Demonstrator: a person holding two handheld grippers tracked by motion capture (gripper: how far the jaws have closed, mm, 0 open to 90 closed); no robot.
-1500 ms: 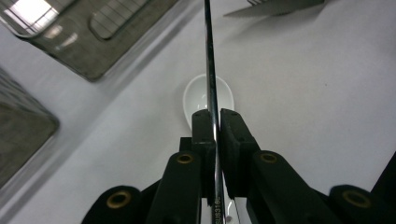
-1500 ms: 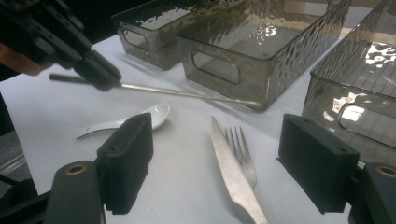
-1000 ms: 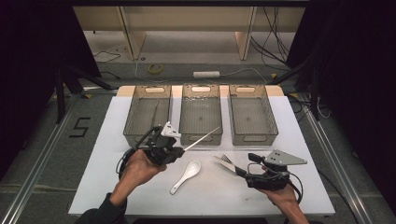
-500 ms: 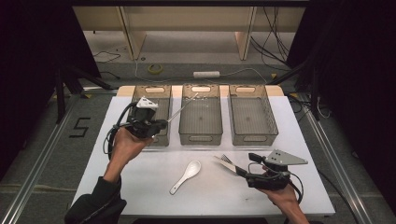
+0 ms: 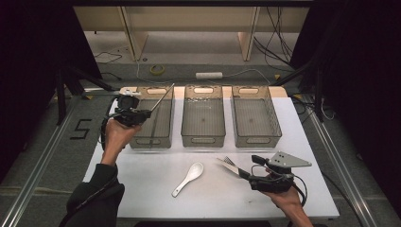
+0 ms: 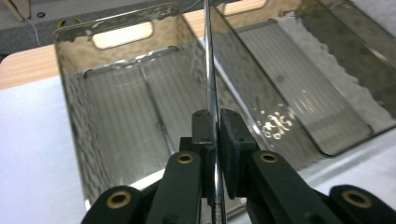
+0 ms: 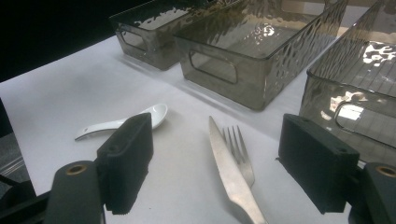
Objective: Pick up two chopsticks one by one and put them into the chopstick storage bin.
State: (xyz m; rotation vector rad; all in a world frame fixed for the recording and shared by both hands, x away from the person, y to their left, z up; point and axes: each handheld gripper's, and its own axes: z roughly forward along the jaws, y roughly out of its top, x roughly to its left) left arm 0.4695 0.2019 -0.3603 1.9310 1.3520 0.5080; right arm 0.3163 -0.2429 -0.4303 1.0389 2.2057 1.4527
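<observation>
**Thin metal rod held over the left bin, knife and fork between the open right jaws**

On the left, the left gripper (image 5: 137, 115) is clenched on a thin metal rod (image 5: 161, 99), possibly a chopstick, though the picture is too small to be sure. In the high view the rod slants up and to the right from the jaws, its far tip over the far right corner of the left bin (image 5: 150, 138). Its long axis runs along the gripper's own line. It is slim, straight and shiny, with no visible bend.

The left gripper view shows what the high view cannot: the rod (image 6: 210, 84) sits pinched between the two black pads, running straight up the middle of the frame, and a second thin rod (image 6: 156, 109) lies on the ribbed floor of the smoky, clear left bin (image 6: 74, 126).

In the middle of the white table (image 5: 142, 189), a white spoon (image 5: 188, 178) lies with its bowl toward the bins, in front of the middle bin (image 5: 203, 137).

On the right, the right gripper (image 5: 246, 176) rests low on the table with its jaws released. The right gripper view shows a knife (image 7: 229, 172) and a fork (image 7: 239, 151) lying side by side between the open jaws, tips pointing away toward the bins, neither one gripped. It also shows the spoon (image 7: 122, 122) beyond the left jaw. The right bin (image 5: 257, 120) stands beyond them.
</observation>
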